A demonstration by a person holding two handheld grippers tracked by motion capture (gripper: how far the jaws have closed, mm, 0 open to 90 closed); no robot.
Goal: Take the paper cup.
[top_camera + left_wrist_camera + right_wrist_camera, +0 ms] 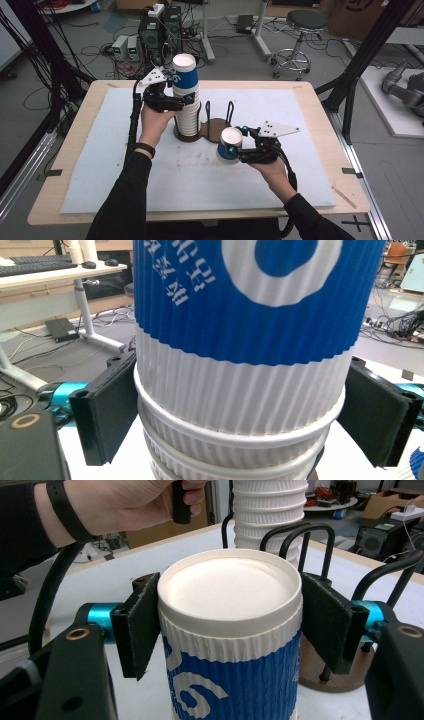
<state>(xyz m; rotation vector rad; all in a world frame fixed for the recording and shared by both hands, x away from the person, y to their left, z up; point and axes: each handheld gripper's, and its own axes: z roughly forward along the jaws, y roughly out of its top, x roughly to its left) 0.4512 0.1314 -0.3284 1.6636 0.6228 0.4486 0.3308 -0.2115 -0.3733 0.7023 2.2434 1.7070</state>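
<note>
from my seat at the controls, nearest to me in the high view is the right gripper (239,146), at about 4 o'clock from the table's centre. its jaws are clamped on a single blue-and-white paper cup (229,145), one pad on each side of the ribbed wall. the cup is upside down, its white base facing up, and it is held just above the white mat (100,180), apart from the stack. in the right gripper view that same single cup (231,645) sits squarely between the two black pads (137,630), both pressed against it.

a little farther off, at 12 o'clock from the single cup, lies the dark wooden base (212,129) with its black wire hoops (230,112).

beyond that, at about 11 o'clock from the table's centre, the cup stack (186,97) stands upright on the left end of the base, all cups inverted. the left gripper (189,99) has its jaws closed on the top cup (184,75) near its lower rim. in the left gripper view the top cup (250,340) fills the space between the pads (107,412), each touching its white ribbed band, with the rims of the lower cups (235,455) nested right beneath.
</note>
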